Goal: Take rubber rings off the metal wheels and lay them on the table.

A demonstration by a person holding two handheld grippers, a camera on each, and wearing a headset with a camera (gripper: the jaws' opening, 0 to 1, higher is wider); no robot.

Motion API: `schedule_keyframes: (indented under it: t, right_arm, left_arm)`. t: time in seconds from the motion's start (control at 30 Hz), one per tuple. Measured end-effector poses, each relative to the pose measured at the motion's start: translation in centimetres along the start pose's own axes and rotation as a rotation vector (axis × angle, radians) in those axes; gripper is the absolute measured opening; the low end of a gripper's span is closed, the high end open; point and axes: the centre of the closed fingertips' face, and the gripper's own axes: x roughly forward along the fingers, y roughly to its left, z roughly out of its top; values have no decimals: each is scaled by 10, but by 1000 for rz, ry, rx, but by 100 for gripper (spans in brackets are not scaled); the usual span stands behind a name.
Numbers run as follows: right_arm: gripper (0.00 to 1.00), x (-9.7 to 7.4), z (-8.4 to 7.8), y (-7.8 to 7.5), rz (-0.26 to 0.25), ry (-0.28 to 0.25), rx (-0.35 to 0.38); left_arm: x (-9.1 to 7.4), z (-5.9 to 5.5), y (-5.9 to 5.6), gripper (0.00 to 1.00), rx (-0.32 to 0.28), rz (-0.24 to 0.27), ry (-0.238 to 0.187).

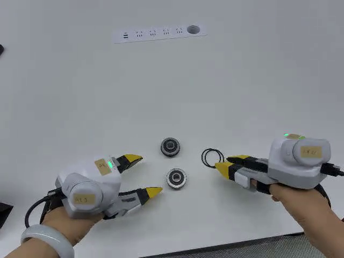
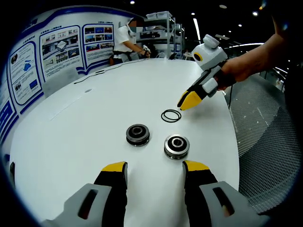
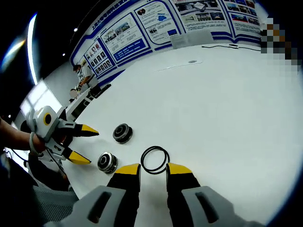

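Observation:
Two small metal wheels sit near the table's front. The far wheel [image 1: 170,147] [image 2: 138,134] [image 3: 122,133] has a dark outer band. The near wheel [image 1: 176,178] [image 2: 176,146] [image 3: 107,161] shows a bare silver rim. Thin black rubber rings [image 1: 212,157] [image 2: 171,116] [image 3: 155,159] lie flat on the table, overlapping, right of the wheels. My left gripper [image 1: 143,174] [image 2: 155,166] [image 3: 90,147] is wide open, just left of the near wheel and touching nothing. My right gripper [image 1: 230,164] [image 2: 189,99] [image 3: 152,169] is narrowly open and holds nothing, its tips beside the rings.
A white power strip [image 1: 158,33] lies at the back of the white table [image 1: 242,80]. The table's front edge [image 1: 226,246] runs just below my hands. A dark object [image 1: 1,49] sits at the far left edge.

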Motion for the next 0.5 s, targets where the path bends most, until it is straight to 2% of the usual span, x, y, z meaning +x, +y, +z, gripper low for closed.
schedule_keyframes:
  t: [0.13, 0.5]
  right_arm:
    - [23, 3, 7, 2, 17, -24, 39]
    - [22, 12, 17, 13, 53, -48, 69]
  left_arm:
    - [1, 5, 4, 47, -7, 8, -12]
    - [8, 23, 17, 37, 6, 30, -34]
